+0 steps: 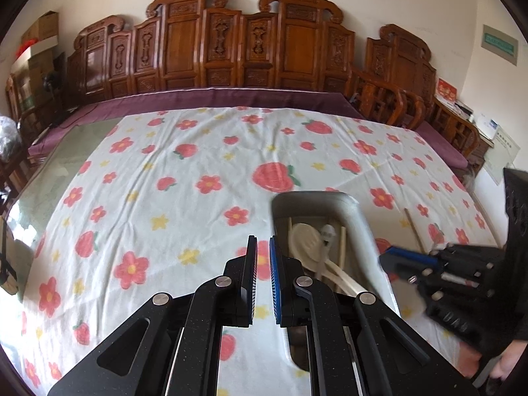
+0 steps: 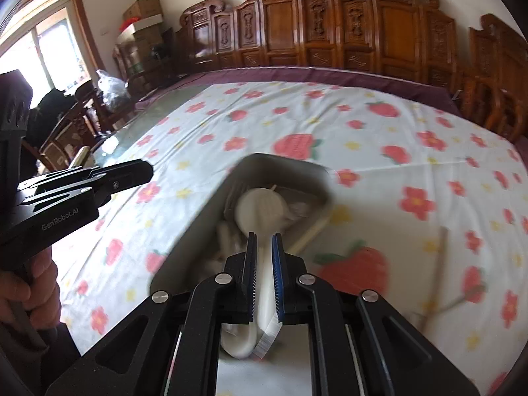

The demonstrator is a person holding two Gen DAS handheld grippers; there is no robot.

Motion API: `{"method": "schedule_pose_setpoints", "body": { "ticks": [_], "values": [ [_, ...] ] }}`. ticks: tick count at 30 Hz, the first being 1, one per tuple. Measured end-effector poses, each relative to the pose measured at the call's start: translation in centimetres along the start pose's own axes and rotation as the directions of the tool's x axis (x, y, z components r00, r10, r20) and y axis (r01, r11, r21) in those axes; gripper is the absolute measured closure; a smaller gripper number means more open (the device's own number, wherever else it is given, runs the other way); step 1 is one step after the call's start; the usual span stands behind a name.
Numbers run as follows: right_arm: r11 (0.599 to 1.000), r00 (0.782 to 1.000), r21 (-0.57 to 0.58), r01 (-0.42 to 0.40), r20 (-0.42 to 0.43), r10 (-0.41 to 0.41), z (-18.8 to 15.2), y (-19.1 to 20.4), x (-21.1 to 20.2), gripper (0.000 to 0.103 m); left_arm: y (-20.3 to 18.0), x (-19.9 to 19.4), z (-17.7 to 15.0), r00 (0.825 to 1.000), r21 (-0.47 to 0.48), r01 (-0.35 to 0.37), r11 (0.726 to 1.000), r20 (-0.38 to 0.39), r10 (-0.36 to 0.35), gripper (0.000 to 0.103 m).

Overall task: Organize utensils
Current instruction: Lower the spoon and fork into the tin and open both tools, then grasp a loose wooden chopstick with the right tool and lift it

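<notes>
The right tongs [image 2: 264, 254] are gripping the handle of a white spoon [image 2: 260, 211] between nearly closed pads. The spoon's long axis is running straight ahead of the tongs, with its bowl hanging over the grey tray [image 2: 198, 217], where other white utensils are lying. The left tongs [image 1: 263, 257] are sitting almost closed and empty, just left of the tray [image 1: 359, 224]. Loose chopsticks [image 2: 439, 257] are lying on the flowered surface [image 2: 396, 171], to the right.

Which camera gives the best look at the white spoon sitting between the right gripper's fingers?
The right wrist view: the white spoon fills its centre, bowl over the grey tray, handle between the right gripper pads. The left wrist view shows pale spoons in the tray, partly hidden.
</notes>
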State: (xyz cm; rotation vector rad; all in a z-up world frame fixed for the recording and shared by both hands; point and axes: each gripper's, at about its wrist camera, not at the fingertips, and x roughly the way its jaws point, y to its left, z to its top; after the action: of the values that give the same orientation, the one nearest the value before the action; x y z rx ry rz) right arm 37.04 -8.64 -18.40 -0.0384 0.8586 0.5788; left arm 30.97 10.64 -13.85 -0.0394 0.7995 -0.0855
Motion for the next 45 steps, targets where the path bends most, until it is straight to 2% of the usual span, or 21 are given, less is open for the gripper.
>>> {"method": "schedule_pose_setpoints", "body": {
  "ticks": [4, 5, 7, 9, 12, 17, 22, 30, 35, 37, 39, 45],
  "values": [
    [0.997, 0.997, 0.005, 0.073, 0.017, -0.073, -1.0, -3.2, -2.7, 0.091, -2.3, -0.1, -0.6, 1.000, 0.038, 0.027, 0.999, -0.003, -0.027, 0.094],
    [0.995, 0.995, 0.011, 0.099, 0.019, -0.099, -1.3, -4.3, -3.5, 0.091, -2.8, 0.0, -0.8, 0.999, 0.047, 0.035, 0.998, -0.005, -0.034, 0.086],
    [0.990, 0.990, 0.016, 0.138, 0.017, -0.138, -2.0, -6.0, -4.4, 0.090, -4.1, -0.1, -1.2, 0.999, 0.073, 0.050, 0.996, -0.006, -0.050, 0.080],
    [0.984, 0.984, 0.025, 0.176, 0.010, -0.176, -3.0, -7.6, -5.2, 0.085, -5.3, 0.0, -1.6, 0.998, 0.087, 0.070, 0.994, -0.013, -0.069, 0.078],
    [0.974, 0.976, 0.049, 0.219, -0.018, -0.219, -4.3, -10.0, -5.4, 0.085, -6.8, 0.2, -2.2, 0.993, 0.089, 0.116, 0.989, -0.028, -0.114, 0.066],
    [0.970, 0.972, 0.085, 0.228, -0.084, -0.221, -6.3, -11.8, -4.0, 0.085, -9.2, 0.4, -3.3, 0.990, 0.119, 0.138, 0.983, -0.037, -0.135, 0.048],
    [0.973, 0.968, 0.075, 0.218, -0.146, -0.205, -8.0, -11.2, -2.1, 0.084, -10.8, 0.6, -4.2, 0.989, 0.153, 0.148, 0.977, -0.051, -0.142, 0.048],
    [0.965, 0.945, 0.062, 0.256, -0.225, -0.237, -9.4, -11.1, 0.0, 0.082, -11.6, 0.7, -4.6, 0.987, 0.171, 0.159, 0.972, -0.059, -0.151, 0.048],
    [0.956, 0.932, 0.023, 0.292, -0.230, -0.279, -9.5, -10.6, 0.2, 0.083, -11.8, 0.7, -4.7, 0.986, 0.174, 0.163, 0.971, -0.059, -0.154, 0.048],
    [0.952, 0.927, 0.023, 0.305, -0.236, -0.292, -9.5, -10.7, 0.1, 0.094, -11.9, 0.7, -4.8, 0.986, 0.174, 0.164, 0.971, -0.060, -0.156, 0.048],
    [0.946, 0.921, 0.025, 0.322, -0.239, -0.307, -9.7, -11.1, -0.2, 0.097, -12.1, 0.6, -4.9, 0.986, 0.175, 0.166, 0.970, -0.062, -0.158, 0.048],
    [0.938, 0.925, 0.059, 0.342, -0.195, -0.325, -11.0, -12.3, -3.4, 0.097, -13.6, 0.5, -5.5, 0.983, 0.185, 0.178, 0.967, -0.068, -0.168, 0.048]
  ]
}}
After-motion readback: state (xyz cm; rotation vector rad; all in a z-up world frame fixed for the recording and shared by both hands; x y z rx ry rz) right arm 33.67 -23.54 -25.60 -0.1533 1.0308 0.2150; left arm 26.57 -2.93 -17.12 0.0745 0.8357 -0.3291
